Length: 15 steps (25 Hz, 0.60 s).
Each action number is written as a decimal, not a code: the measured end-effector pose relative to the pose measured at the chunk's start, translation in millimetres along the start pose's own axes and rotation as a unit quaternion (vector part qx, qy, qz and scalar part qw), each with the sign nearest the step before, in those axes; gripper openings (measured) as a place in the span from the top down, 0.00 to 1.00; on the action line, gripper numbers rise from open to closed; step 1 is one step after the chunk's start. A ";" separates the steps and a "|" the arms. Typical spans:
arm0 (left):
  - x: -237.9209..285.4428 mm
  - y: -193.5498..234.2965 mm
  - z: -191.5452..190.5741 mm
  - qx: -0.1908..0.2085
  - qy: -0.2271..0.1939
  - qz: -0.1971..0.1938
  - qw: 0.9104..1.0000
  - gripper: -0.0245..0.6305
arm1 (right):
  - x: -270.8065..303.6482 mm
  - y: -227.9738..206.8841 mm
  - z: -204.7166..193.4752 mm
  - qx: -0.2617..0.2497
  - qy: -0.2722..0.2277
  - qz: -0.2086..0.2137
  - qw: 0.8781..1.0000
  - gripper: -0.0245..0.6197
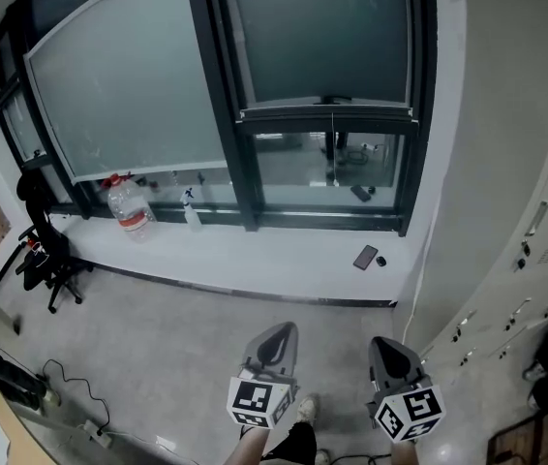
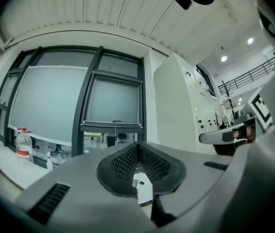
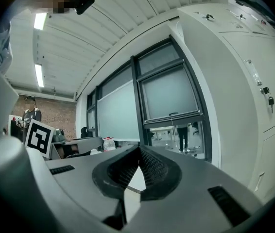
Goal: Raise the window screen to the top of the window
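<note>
The window screen (image 1: 320, 37) covers the upper part of the right-hand window. Its dark bottom bar (image 1: 327, 114) hangs roughly at mid-height, with a thin pull cord (image 1: 332, 145) below it and clear glass under that. The same screen (image 2: 113, 101) and bar (image 2: 112, 126) show far ahead in the left gripper view, and the screen (image 3: 170, 93) also in the right gripper view. My left gripper (image 1: 279, 333) and right gripper (image 1: 387, 345) are side by side over the floor, well short of the sill. Both are shut and hold nothing. The jaws of the left gripper (image 2: 137, 161) and the right gripper (image 3: 138, 163) meet.
A white sill (image 1: 284, 255) runs under the windows and carries a water bottle (image 1: 131, 208), a spray bottle (image 1: 192, 211) and a phone (image 1: 365, 257). A larger shaded window (image 1: 124, 85) is to the left. Lockers (image 1: 535, 260) line the right wall. An office chair (image 1: 46, 250) stands at left.
</note>
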<state>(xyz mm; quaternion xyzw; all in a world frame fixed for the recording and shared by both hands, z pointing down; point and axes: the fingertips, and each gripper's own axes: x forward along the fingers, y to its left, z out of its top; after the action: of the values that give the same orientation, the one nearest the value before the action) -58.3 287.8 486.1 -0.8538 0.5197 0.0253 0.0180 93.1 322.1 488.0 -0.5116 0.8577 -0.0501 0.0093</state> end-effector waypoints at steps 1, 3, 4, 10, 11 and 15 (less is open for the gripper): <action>7.7 1.7 -5.0 0.001 0.003 -0.005 1.000 0.96 | 6.3 -5.2 -3.6 0.003 0.006 0.001 1.000 0.95; 25.2 6.3 -18.5 0.002 0.011 -0.014 1.000 0.96 | 20.4 -17.5 -12.3 0.010 0.021 0.004 1.000 0.95; 35.5 11.9 -25.2 0.001 0.014 -0.015 1.000 0.96 | 30.0 -24.2 -15.4 0.012 0.026 0.006 1.000 0.95; 123.3 82.2 -16.4 0.013 0.008 -0.003 1.000 0.96 | 126.4 -73.7 11.4 0.003 -0.001 -0.018 1.000 0.95; 140.1 92.7 -10.3 0.016 0.004 -0.005 1.000 0.96 | 144.2 -83.2 20.1 0.002 -0.008 -0.024 1.000 0.95; 197.1 131.4 5.7 0.016 -0.020 -0.020 0.999 0.96 | 211.7 -108.9 43.1 -0.009 -0.025 -0.032 0.999 0.95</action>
<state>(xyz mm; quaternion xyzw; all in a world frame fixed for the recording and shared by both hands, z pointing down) -84.8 53.1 467.6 -0.8631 0.5021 0.0337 0.0429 90.7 81.5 463.0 -0.5404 0.8406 -0.0294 0.0244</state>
